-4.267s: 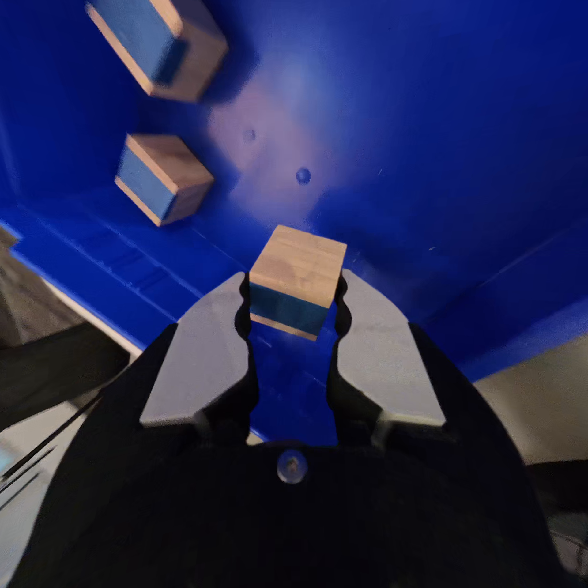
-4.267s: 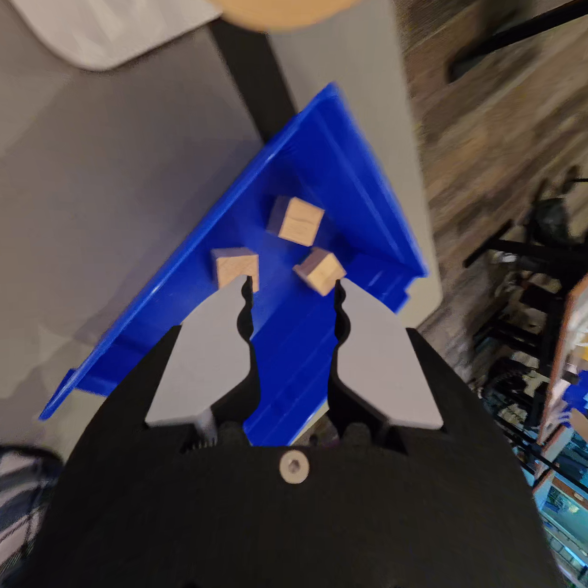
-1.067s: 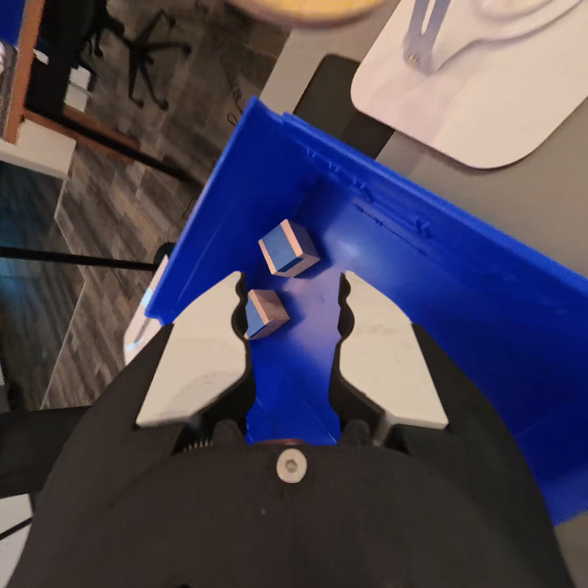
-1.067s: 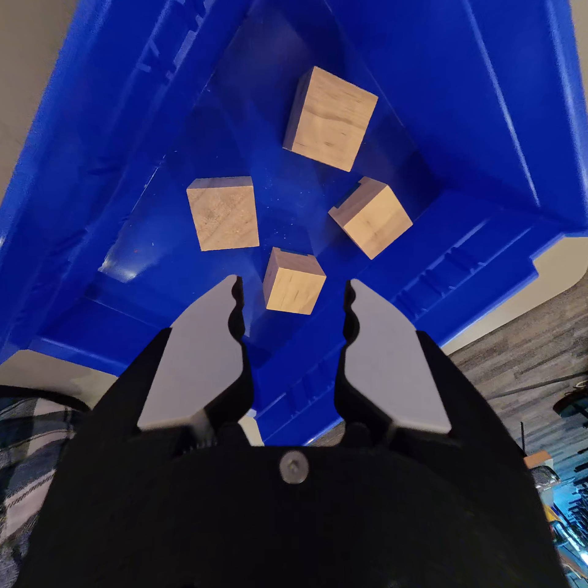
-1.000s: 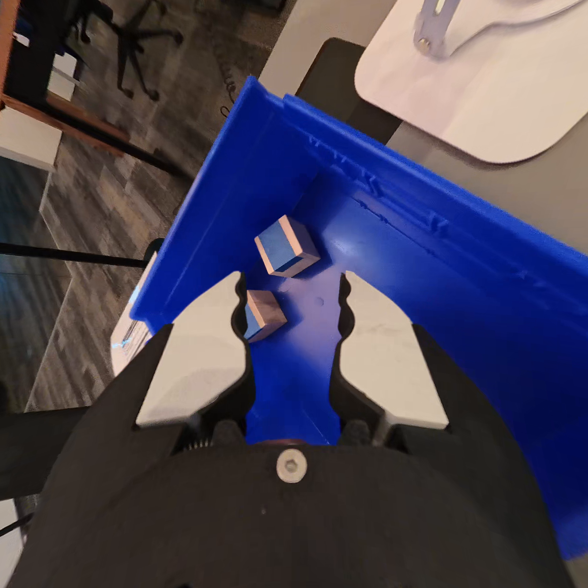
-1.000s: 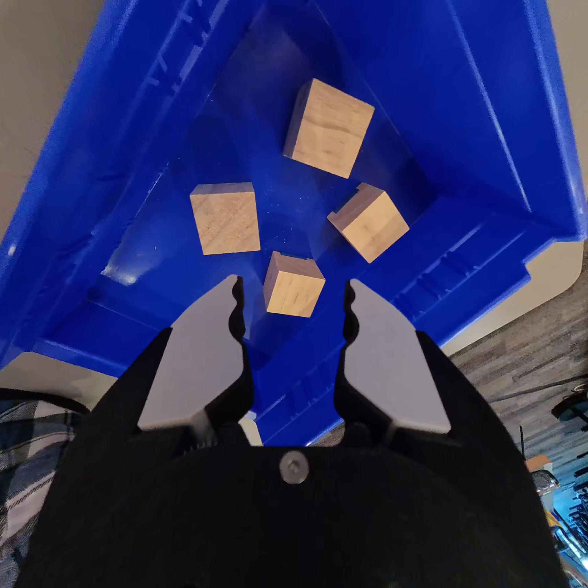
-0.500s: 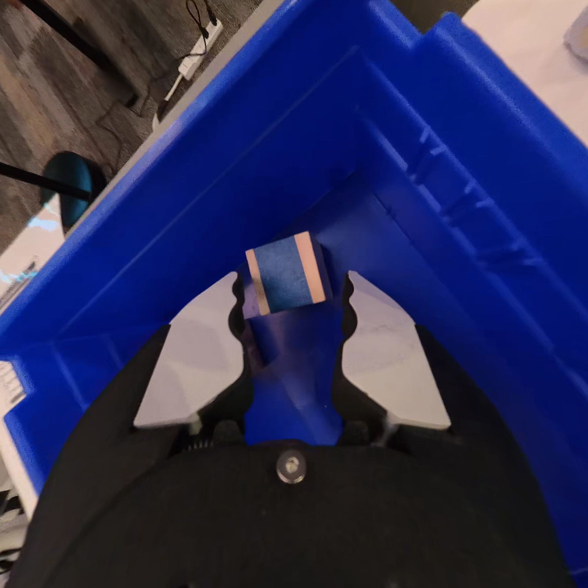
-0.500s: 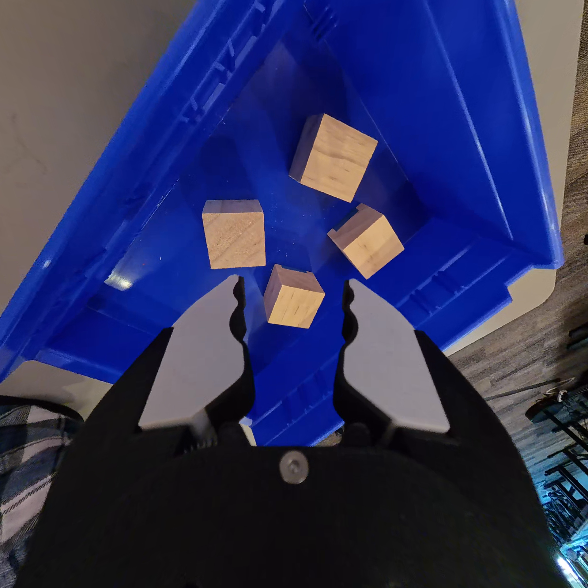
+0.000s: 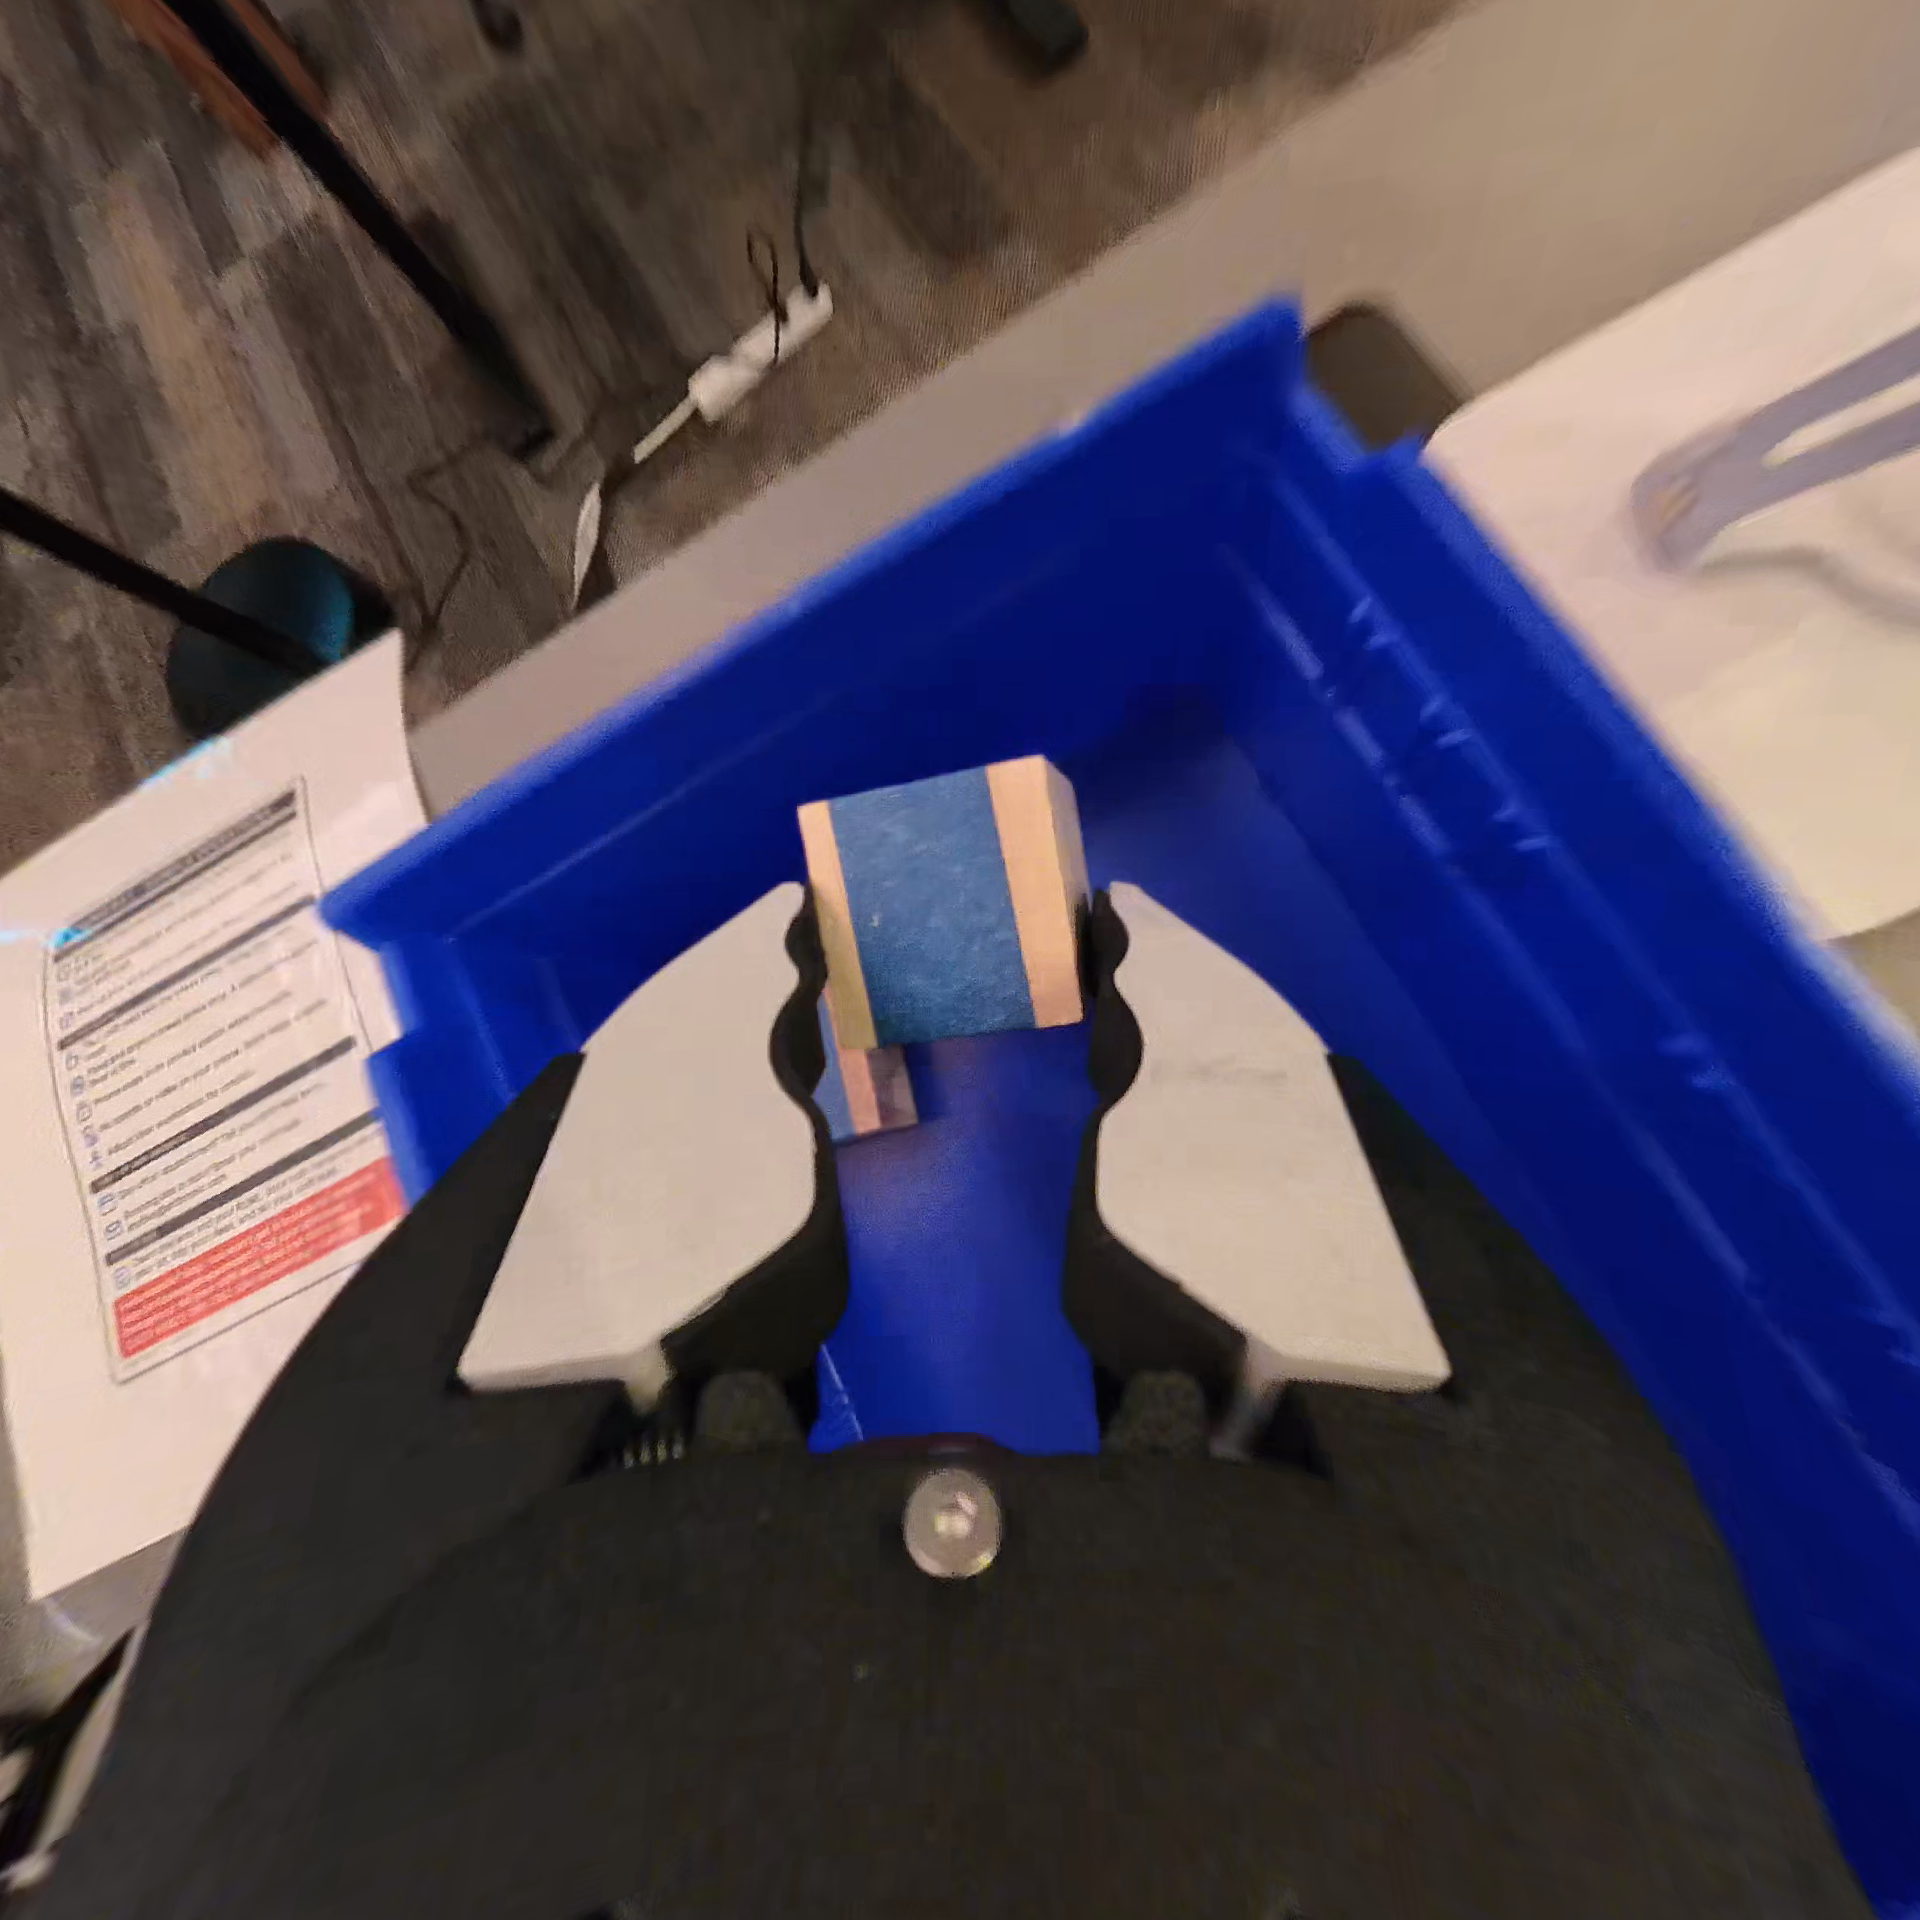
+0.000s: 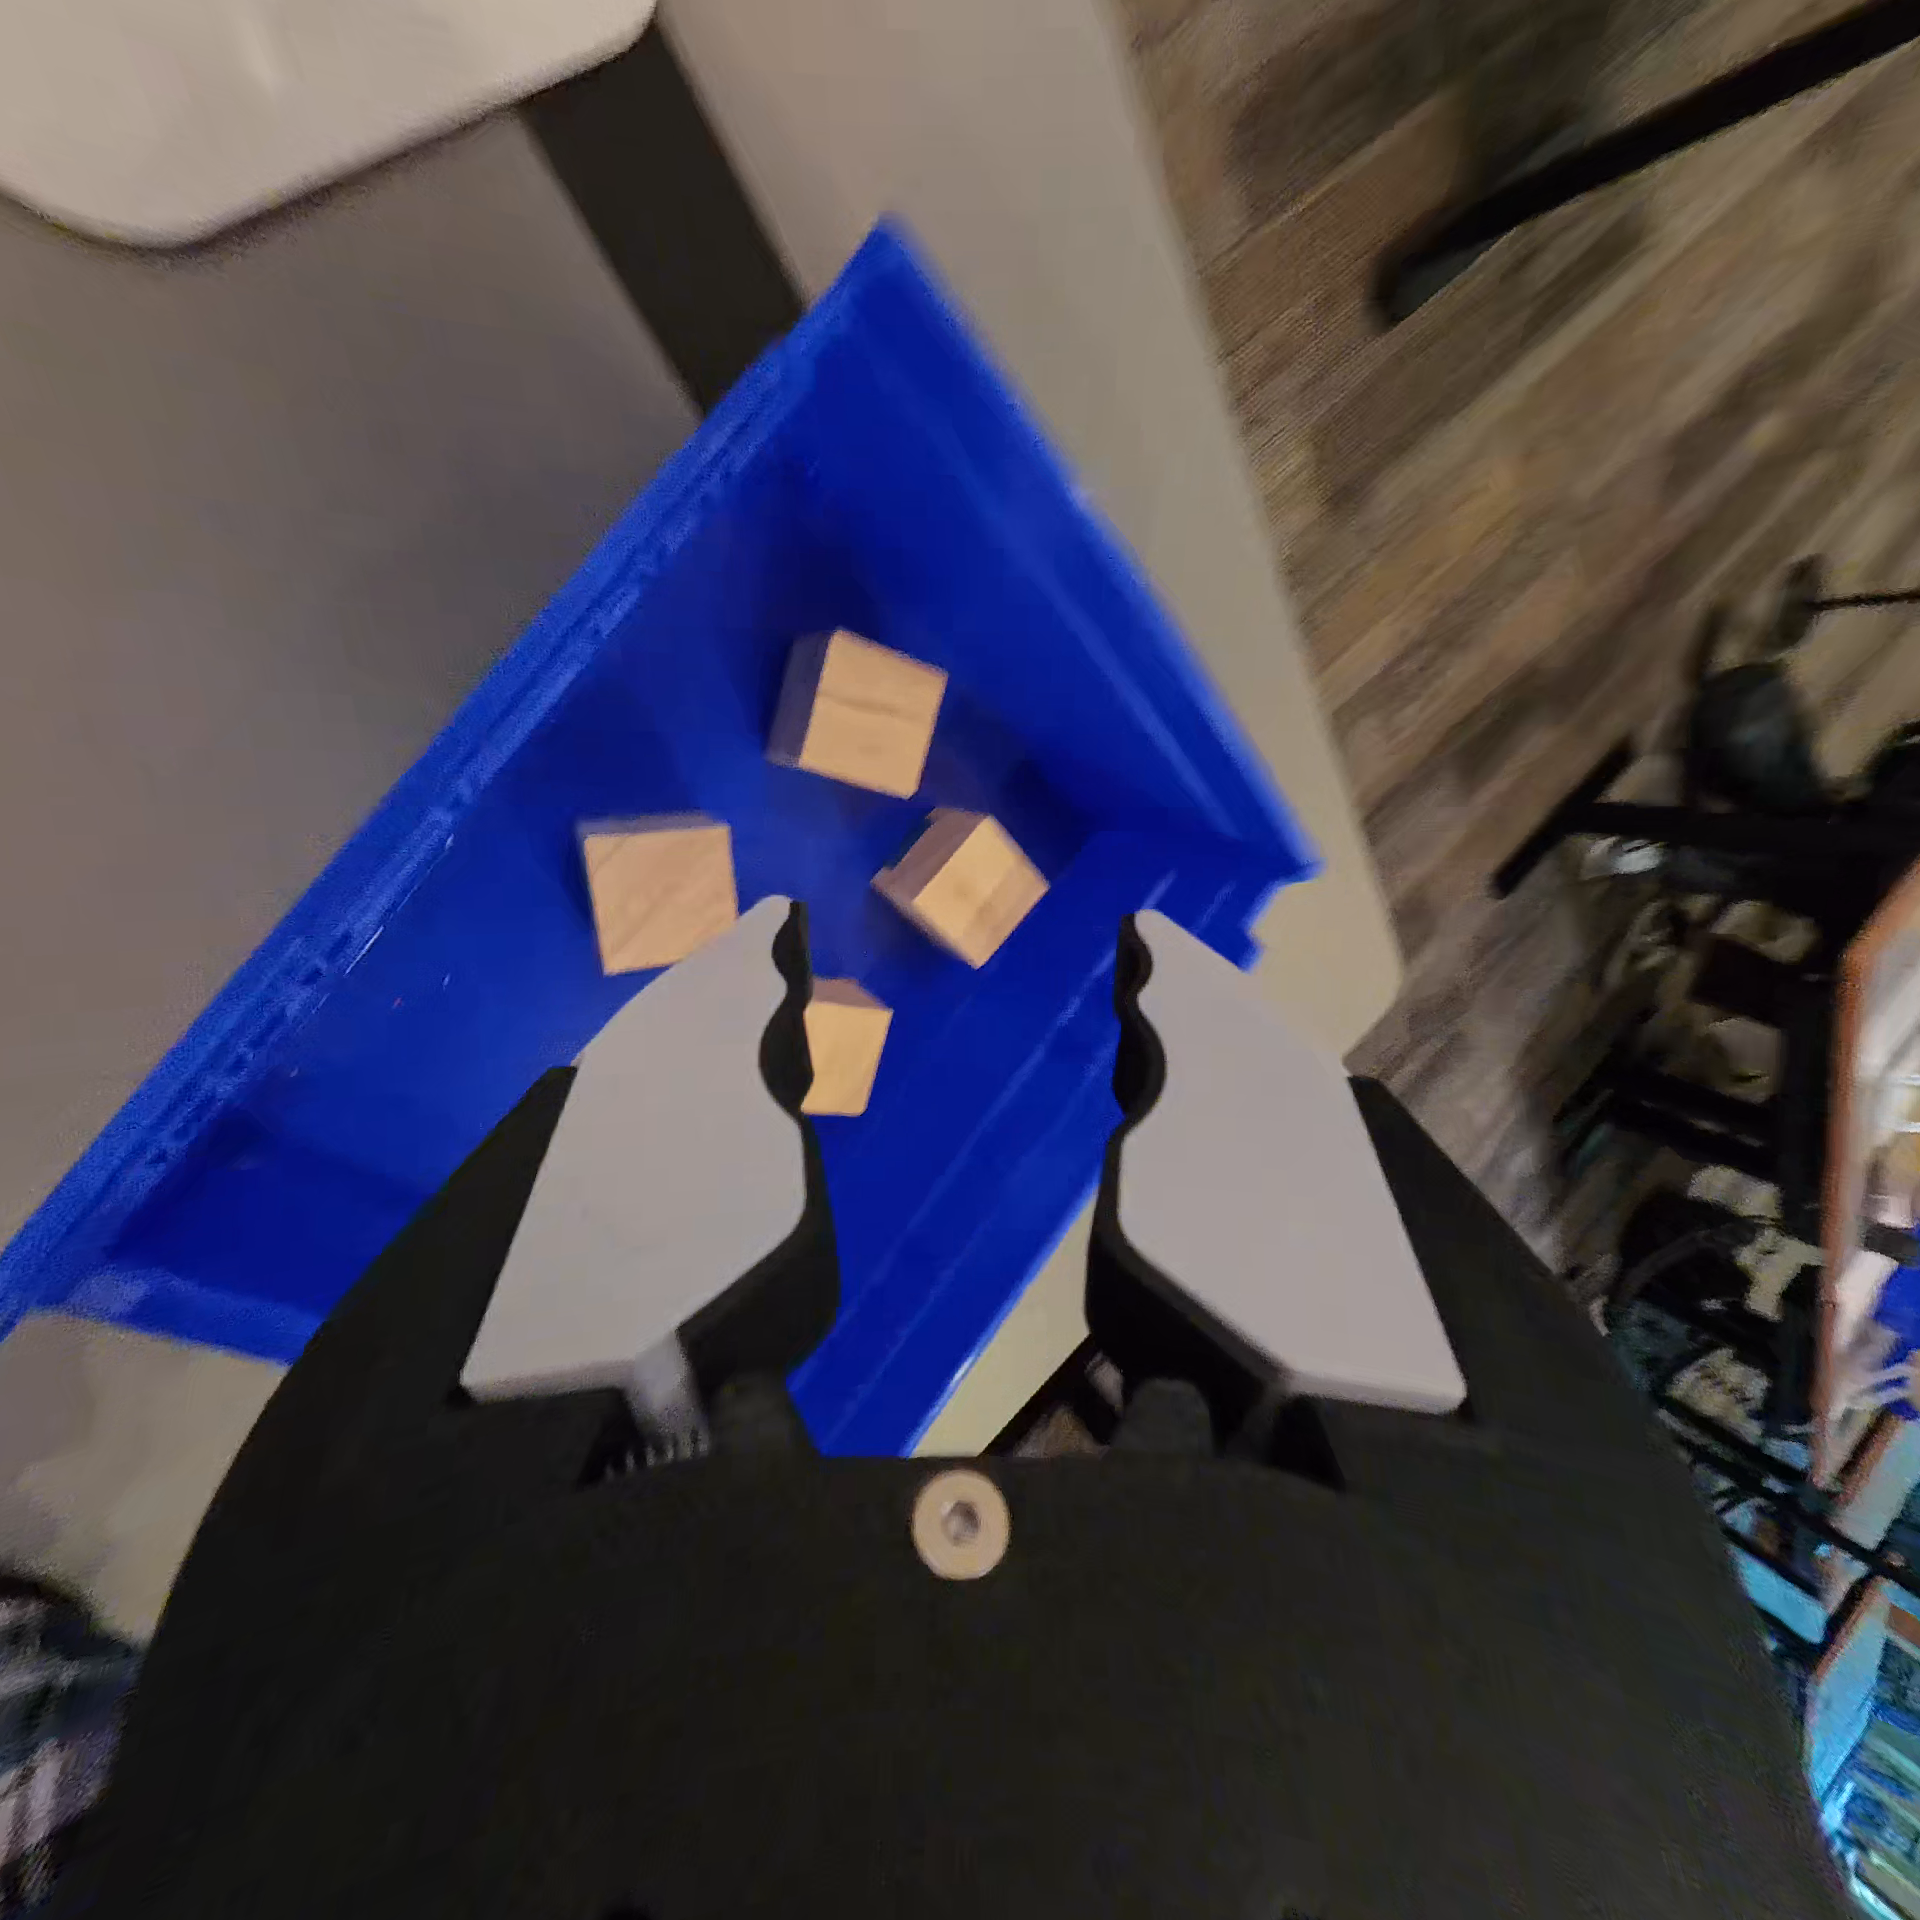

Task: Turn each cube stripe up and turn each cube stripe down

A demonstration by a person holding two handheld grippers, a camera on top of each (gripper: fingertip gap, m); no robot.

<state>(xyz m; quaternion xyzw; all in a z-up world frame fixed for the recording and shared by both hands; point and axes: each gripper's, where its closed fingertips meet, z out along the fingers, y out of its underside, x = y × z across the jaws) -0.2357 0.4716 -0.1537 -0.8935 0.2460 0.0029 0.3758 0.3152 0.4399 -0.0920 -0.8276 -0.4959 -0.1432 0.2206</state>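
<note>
In the left wrist view my left gripper (image 9: 951, 914) is shut on a wooden cube (image 9: 940, 914). Both pads press its sides, and its blue stripe faces the camera. The cube hangs above the floor of the blue bin (image 9: 1403, 790). A second striped cube (image 9: 868, 1091) lies below it on the bin floor. In the right wrist view my right gripper (image 10: 958, 925) is open and empty, high above a blue bin (image 10: 436, 1039). Several wooden cubes lie in it with plain faces showing, among them a far cube (image 10: 857, 712), a left cube (image 10: 660, 894) and a near cube (image 10: 844, 1044).
A printed sheet (image 9: 208, 1039) lies on the table left of the bin. A white mat (image 9: 1714, 582) lies at the right. The table edge and the floor with a power strip (image 9: 748, 364) are beyond the bin. A chair base (image 10: 1756, 727) stands right of the table.
My left gripper came down into the bin corner, closed on the striped cube and lifted it. My right gripper stayed open and drew up and back from the cubes.
</note>
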